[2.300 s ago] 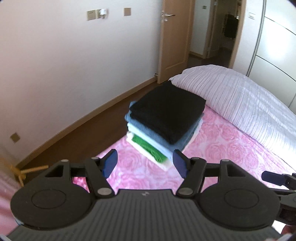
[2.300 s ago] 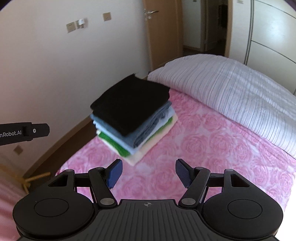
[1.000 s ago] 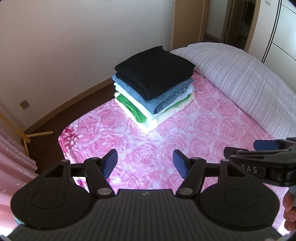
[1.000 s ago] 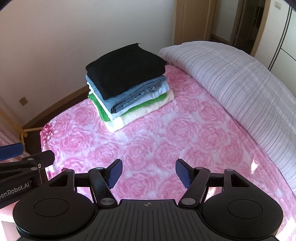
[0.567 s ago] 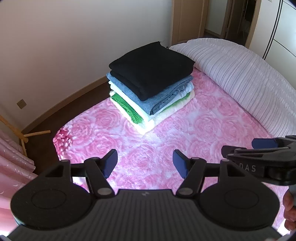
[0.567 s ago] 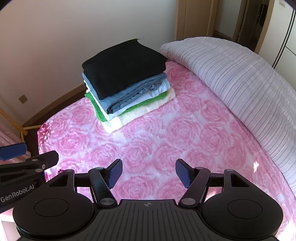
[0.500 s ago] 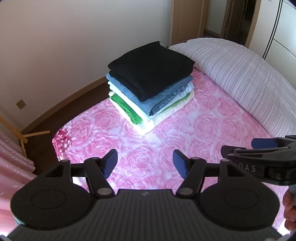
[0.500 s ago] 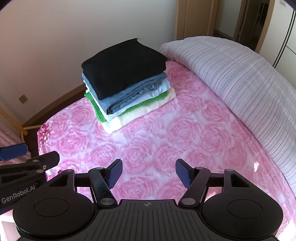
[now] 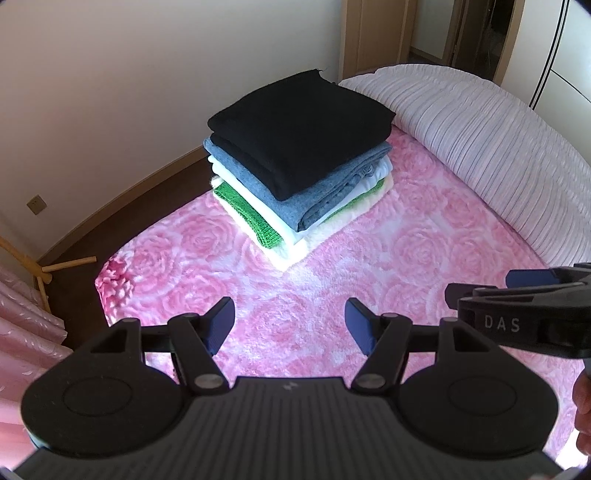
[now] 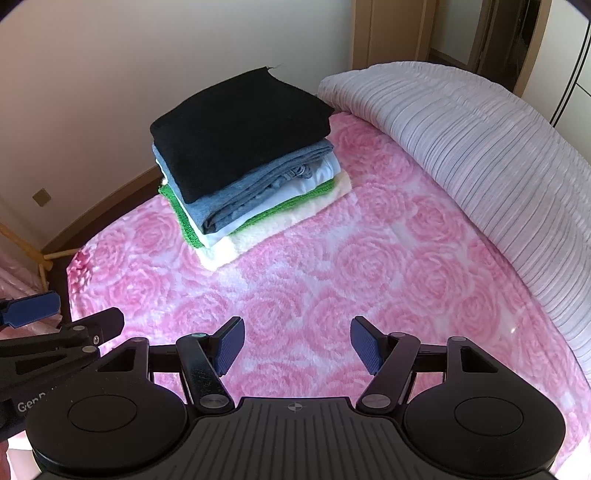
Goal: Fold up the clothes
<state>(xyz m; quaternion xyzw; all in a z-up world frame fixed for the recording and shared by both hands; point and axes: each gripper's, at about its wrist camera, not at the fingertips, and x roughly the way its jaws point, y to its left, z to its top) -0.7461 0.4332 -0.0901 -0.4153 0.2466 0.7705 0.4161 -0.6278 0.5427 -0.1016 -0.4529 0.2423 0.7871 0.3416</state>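
Observation:
A stack of folded clothes [image 9: 299, 162] lies on the pink rose-patterned bed cover [image 9: 369, 266], black on top, then grey-blue, white, green and cream. It also shows in the right wrist view [image 10: 243, 155]. My left gripper [image 9: 290, 325] is open and empty, held above the cover in front of the stack. My right gripper [image 10: 297, 345] is open and empty, also above the cover [image 10: 369, 266] and well short of the stack. Each gripper shows at the edge of the other's view.
A ribbed pale-pink quilt [image 9: 491, 147] lies rolled along the bed's right side [image 10: 480, 155]. A cream wall and wooden floor [image 9: 122, 206] border the bed's left. A wooden stand [image 9: 48, 266] and pink curtain [image 9: 26, 332] are at lower left. A doorway [image 9: 461, 33] is behind.
Both grippers have pulled back and risen from the stack, which now looks farther and is seen from higher. Both stay open and empty.

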